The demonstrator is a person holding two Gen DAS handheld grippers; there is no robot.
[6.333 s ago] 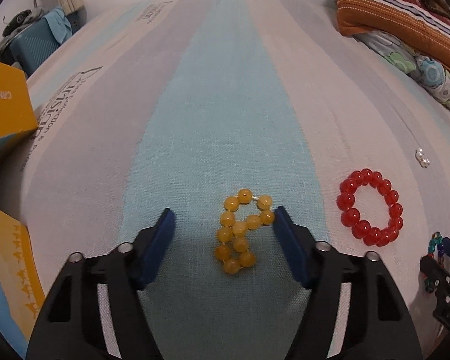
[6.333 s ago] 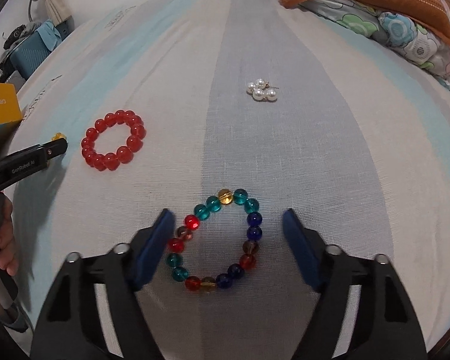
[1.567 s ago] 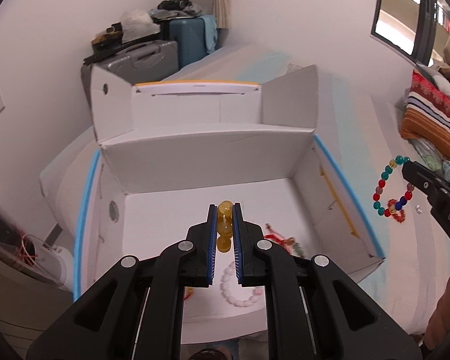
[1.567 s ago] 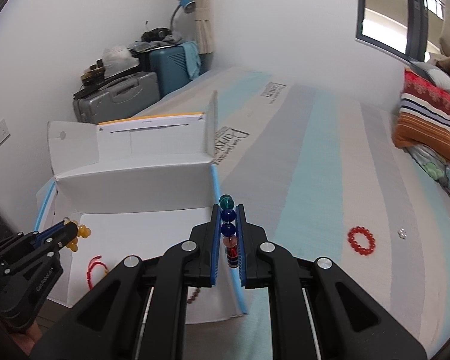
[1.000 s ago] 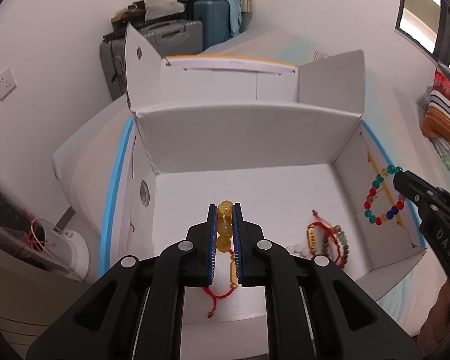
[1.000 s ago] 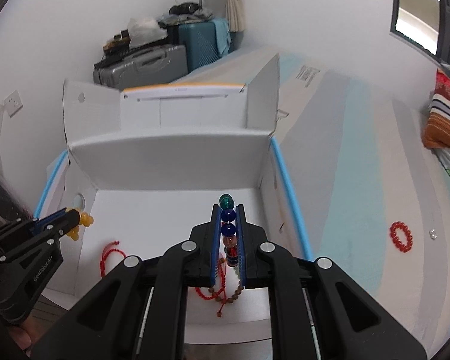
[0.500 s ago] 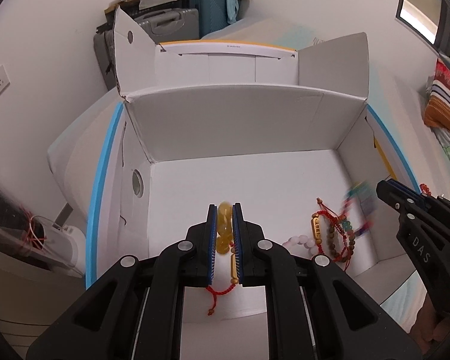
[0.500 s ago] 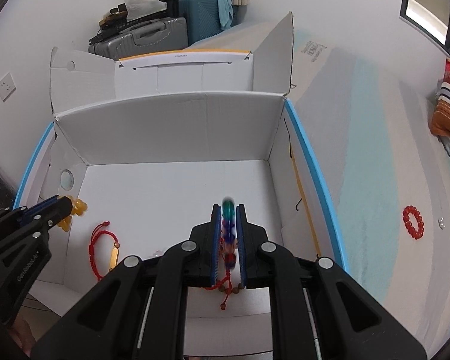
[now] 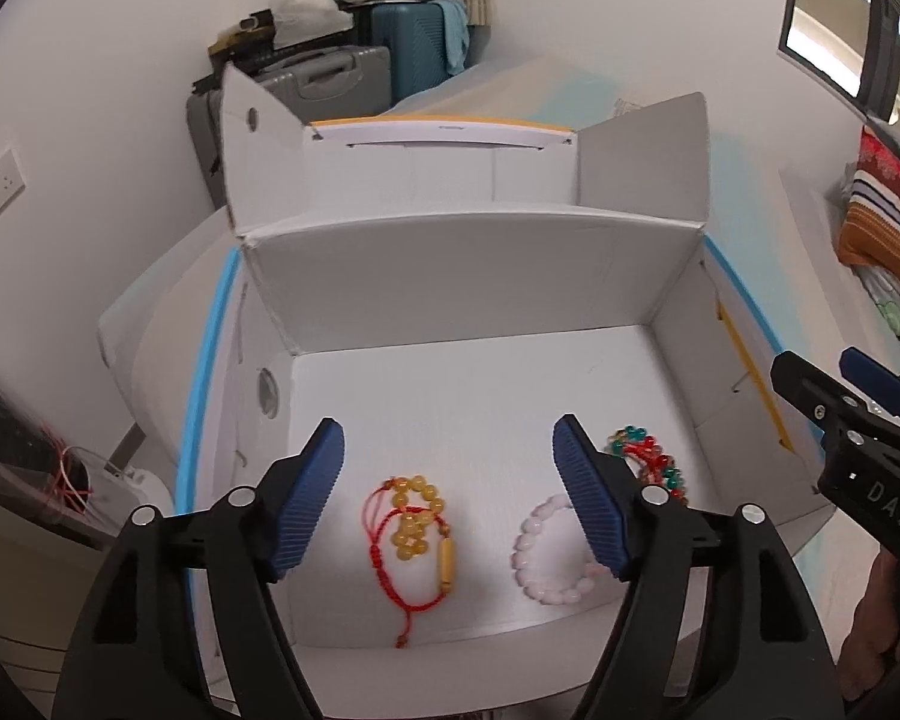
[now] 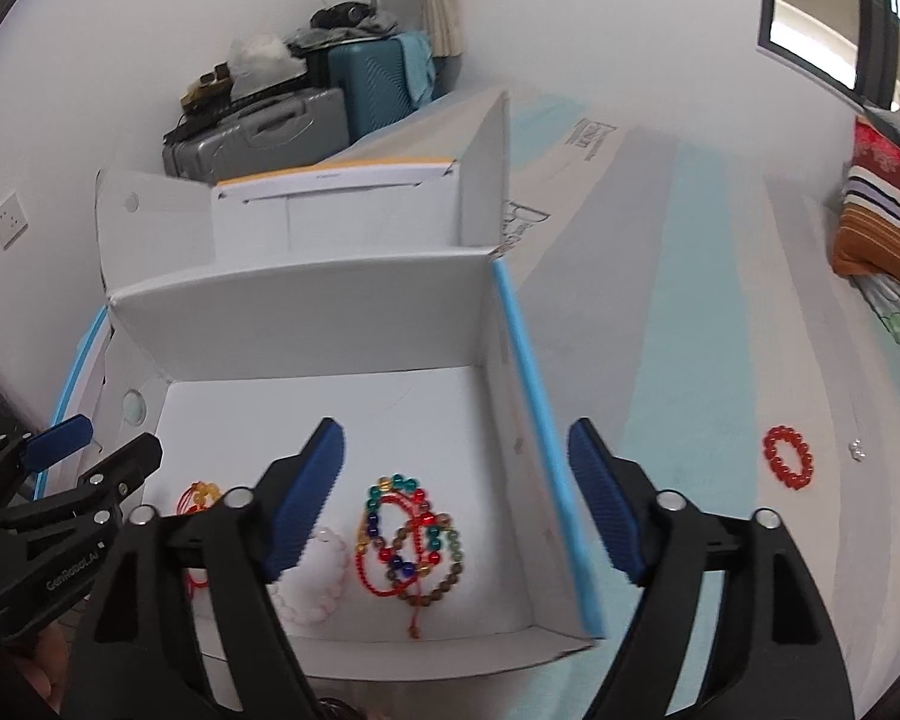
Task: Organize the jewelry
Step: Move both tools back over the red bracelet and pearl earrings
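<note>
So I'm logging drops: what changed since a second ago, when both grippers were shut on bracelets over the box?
Both let go. The left gripper has just opened, and the yellow bead bracelet now lies on the box floor. The right gripper has just opened too; the multicolored bracelet lies in the box. Nothing is between either pair of fingers. The pink bracelet and the red bracelet on the bed stayed put.

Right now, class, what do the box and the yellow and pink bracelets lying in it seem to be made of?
Box: likely cardboard, matt white, with creased fold lines and flaps. Yellow bracelet: translucent glossy round beads, glass, resin or stone; cannot tell which. Pink bracelet: pale, milky, smooth beads, possibly stone or plastic.
</note>
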